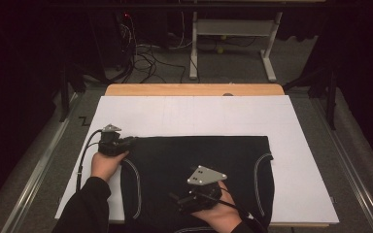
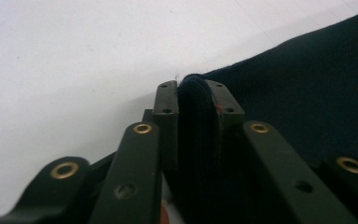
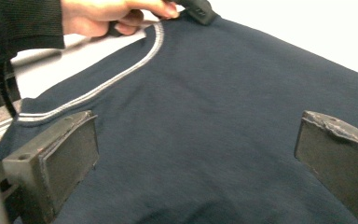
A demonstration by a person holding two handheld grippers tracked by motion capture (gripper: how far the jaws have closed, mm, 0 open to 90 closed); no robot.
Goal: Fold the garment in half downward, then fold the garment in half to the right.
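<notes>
On the white sheet, left gripper fingers pinch the dark garment's corner; right gripper fingers gape wide, empty.

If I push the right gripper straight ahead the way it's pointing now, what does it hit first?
Probably the dark garment itself: the right gripper, jaws wide open, looks low across the cloth. Beyond that lies the left gripper pinching the garment's far corner, though depth is hard to judge.

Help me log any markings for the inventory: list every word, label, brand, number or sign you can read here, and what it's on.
No readable text anywhere.
Dark garment: pale piping, no label or print showing.
White sheet: faint ruled lines, no writing.
Floor left of the sheet: a small black angular mark, not legible as a letter.
Left gripper and right gripper: screws and brass rivets, no lettering.
</notes>
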